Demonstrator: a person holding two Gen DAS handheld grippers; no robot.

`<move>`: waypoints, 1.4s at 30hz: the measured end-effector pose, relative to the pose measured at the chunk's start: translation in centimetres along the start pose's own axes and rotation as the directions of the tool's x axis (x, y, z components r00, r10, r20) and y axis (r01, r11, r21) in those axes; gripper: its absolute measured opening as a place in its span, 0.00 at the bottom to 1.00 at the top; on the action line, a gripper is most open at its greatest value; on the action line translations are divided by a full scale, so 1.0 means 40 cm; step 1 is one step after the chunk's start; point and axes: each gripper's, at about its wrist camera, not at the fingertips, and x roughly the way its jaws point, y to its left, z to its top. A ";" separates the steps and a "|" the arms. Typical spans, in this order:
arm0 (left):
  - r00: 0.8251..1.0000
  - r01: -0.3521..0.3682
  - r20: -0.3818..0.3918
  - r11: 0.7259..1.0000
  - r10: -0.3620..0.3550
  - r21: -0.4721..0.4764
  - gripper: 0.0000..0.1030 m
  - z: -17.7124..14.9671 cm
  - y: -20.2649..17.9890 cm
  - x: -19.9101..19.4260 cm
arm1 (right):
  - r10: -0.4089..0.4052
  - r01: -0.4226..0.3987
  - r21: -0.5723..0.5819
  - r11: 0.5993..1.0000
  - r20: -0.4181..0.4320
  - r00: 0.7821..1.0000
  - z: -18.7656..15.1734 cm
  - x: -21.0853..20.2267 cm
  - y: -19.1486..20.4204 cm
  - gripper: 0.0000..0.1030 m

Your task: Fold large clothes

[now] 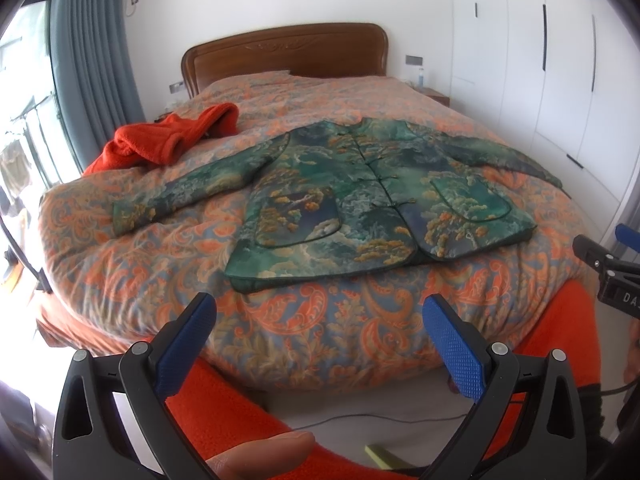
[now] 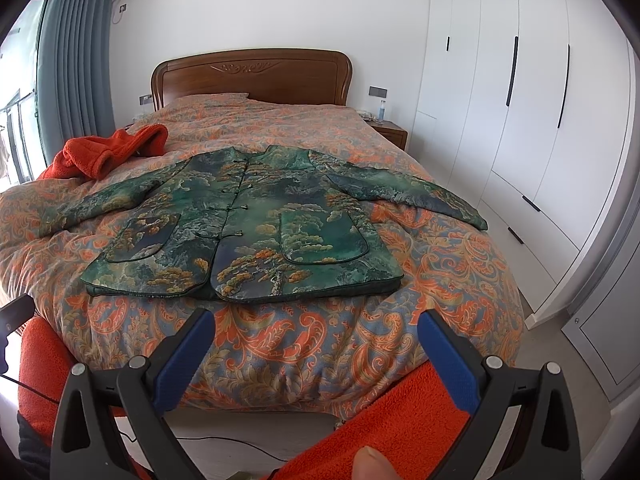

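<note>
The green padded jacket with a tree pattern (image 2: 244,216) lies flat on the bed (image 2: 280,344), sleeves out — no fold yet. Left hand-held gripper (image 1: 320,320) and right hand-held gripper (image 2: 316,334) both spread wide, holding nothing, near the jacket's hem.

Both the left hand-held gripper (image 1: 320,316) and the right hand-held gripper (image 2: 316,332) hang with jaws wide apart off the foot of the bed (image 2: 280,344), and bare quilt lies between them and the jacket (image 2: 256,216). A heaped orange garment (image 2: 108,152) crowds the bed's far left, near the jacket's left sleeve, while the wardrobe (image 2: 520,120) walls the right side
</note>
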 end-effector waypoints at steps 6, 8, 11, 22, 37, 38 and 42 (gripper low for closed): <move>1.000 0.001 0.001 1.000 -0.001 0.001 1.00 0.000 0.000 0.000 | 0.000 0.000 0.001 1.000 0.002 1.000 -0.001 0.000 0.000 1.00; 1.000 0.001 0.002 1.000 -0.001 0.001 1.00 0.000 0.000 0.000 | 0.001 -0.001 0.001 1.000 0.001 1.000 -0.001 -0.001 0.000 1.00; 1.000 0.001 0.001 1.000 -0.001 0.001 1.00 0.000 0.000 0.000 | -0.001 0.001 0.000 1.000 0.002 1.000 0.000 0.000 0.000 1.00; 1.000 0.000 0.002 1.000 0.000 0.001 1.00 -0.002 -0.001 0.000 | 0.002 -0.002 -0.002 1.000 -0.004 1.000 -0.002 0.003 0.003 1.00; 1.000 0.000 0.002 1.000 0.000 0.001 1.00 -0.002 -0.002 0.000 | 0.001 -0.001 -0.002 1.000 -0.007 1.000 -0.005 0.004 0.007 1.00; 1.000 0.000 0.001 1.000 0.000 0.001 1.00 -0.002 -0.002 0.000 | 0.000 0.000 -0.002 1.000 -0.006 1.000 -0.006 0.004 0.006 1.00; 1.000 0.000 0.000 1.000 0.000 0.002 1.00 -0.004 0.000 0.001 | 0.000 0.000 -0.002 1.000 -0.007 1.000 -0.006 0.004 0.006 1.00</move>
